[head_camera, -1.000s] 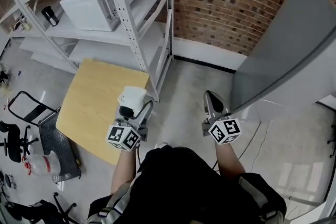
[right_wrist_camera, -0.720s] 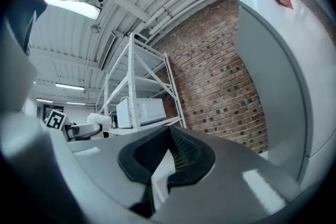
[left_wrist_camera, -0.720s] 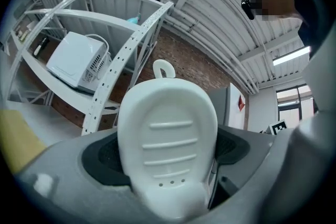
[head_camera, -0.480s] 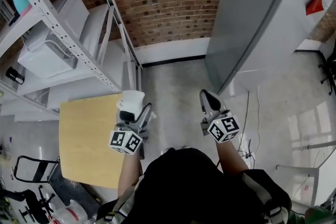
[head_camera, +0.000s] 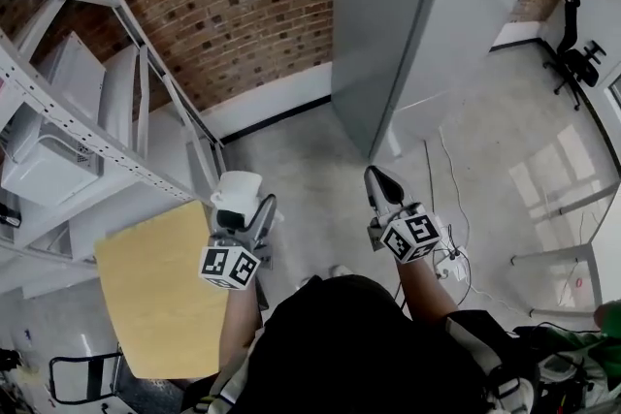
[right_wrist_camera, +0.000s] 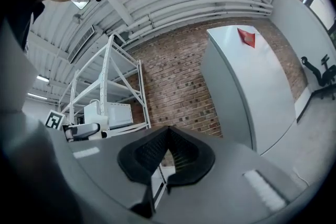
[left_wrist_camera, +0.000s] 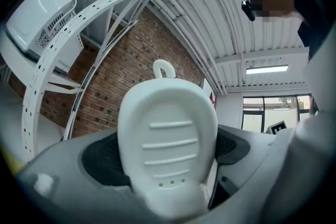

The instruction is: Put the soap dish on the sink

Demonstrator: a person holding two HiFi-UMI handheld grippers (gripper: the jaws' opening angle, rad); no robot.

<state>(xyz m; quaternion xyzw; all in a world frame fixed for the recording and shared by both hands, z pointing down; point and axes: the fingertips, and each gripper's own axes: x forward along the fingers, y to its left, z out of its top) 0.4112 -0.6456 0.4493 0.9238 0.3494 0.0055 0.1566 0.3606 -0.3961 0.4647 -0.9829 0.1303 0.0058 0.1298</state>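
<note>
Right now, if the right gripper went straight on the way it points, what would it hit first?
Probably the brick wall, far off, between the shelf rack and the grey cabinet. Nothing nearer shows in line with the shut right gripper.

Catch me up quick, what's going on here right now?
A person stands with a gripper in each hand. The left gripper is shut on the white soap dish, carried in front of the body. The right gripper has its jaws together with nothing between them. A metal shelving rack is to the left, a grey cabinet ahead. No sink shows in any view, so the dish is not yet placed.
</note>
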